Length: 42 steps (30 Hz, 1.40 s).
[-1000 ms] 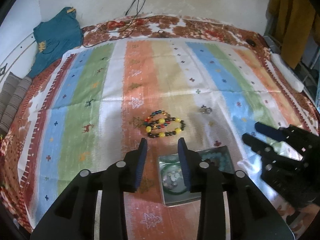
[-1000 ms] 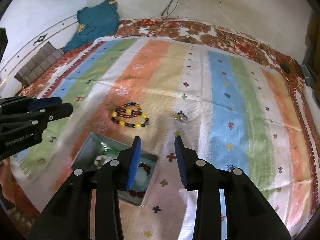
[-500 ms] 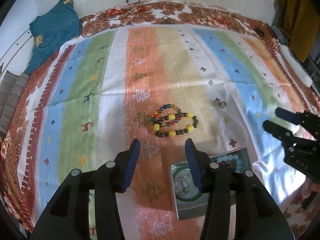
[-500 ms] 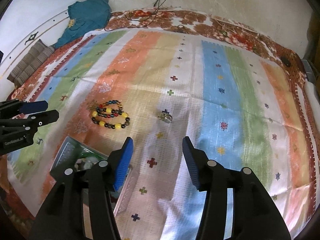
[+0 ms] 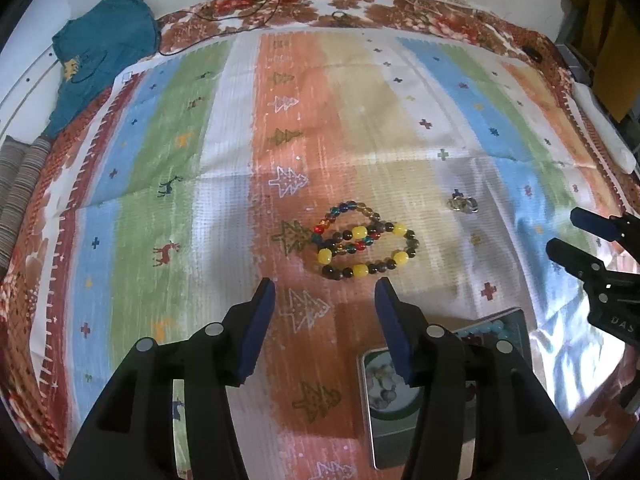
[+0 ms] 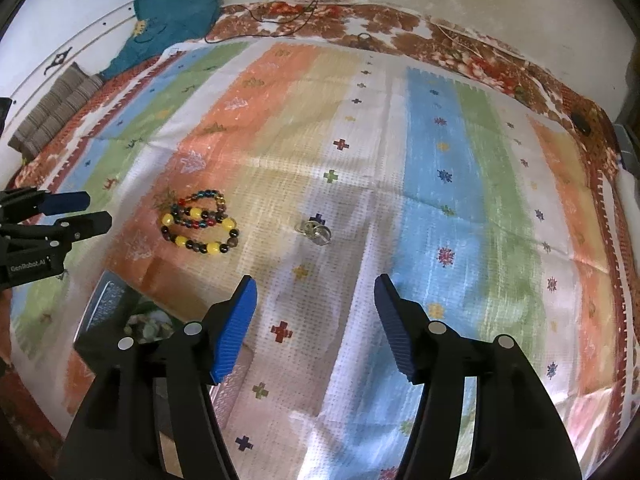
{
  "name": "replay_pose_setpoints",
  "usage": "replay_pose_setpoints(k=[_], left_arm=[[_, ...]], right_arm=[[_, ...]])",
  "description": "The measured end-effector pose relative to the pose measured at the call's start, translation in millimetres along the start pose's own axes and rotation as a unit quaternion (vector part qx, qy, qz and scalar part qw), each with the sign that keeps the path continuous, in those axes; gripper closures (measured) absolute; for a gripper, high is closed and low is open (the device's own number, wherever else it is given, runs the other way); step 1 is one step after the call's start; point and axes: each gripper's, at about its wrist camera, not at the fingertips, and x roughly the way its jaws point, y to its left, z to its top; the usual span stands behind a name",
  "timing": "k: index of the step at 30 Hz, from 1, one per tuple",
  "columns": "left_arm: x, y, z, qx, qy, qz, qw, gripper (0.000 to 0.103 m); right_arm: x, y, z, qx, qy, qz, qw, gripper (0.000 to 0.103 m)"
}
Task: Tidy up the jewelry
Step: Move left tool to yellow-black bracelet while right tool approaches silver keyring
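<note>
- Both claws' jaws have just been opening; nothing is between either pair. L claw [image 5: 324, 304] now stands apart w/ only bare cloth in the gap, same for R claw [image 6: 316, 300].
- Vs a sec ago both views sit lower and further fwd over the cloth [image 6: 440, 152]: the bracelets [image 5: 362, 240] and rings [image 6: 316, 230] look bigger and closer to the fingertips, while the tray [image 5: 516, 318] has slid back under the fingers.
- My read: drop-off at the tray is done and both claws are heading out for the next pieces. L lines up roughly w/ the bracelets, R w/ the rings. Neither touches yet.
- Where things are: bracelets lie as two overlapping bead loops on the orange stripe, just ahead of L claw. Rings sit on the white stripe, well apart to the R of the beads. Tray is near the cloth's front edge, between the two claws.
- L view only: pale blue beads at the tray's far rim, plus small pale pieces in a round green-rimmed part; L's R finger covers some of it.
- R view only: the rings read as a small shiny cluster, the tray's outer wall shows, and L claw comes in side-on at the L edge, jaws parted.
- L view shows R claw at its R edge likewise parted and empty.
</note>
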Motion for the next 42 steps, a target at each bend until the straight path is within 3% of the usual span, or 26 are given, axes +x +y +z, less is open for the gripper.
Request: replay_pose_setpoints(k=[16, 42], left_arm=[[40, 4, 17, -0.003, 0.03, 0.003, 0.9995, 0.048], [88, 5, 26, 0.017, 0.081, 0.006, 0.9965, 0.048]], right_arm=[[34, -21, 15, 0.051, 0.029, 0.015, 0.998, 0.042], [82, -11, 34, 0.035, 0.061, -0.001, 0.998, 0.042]])
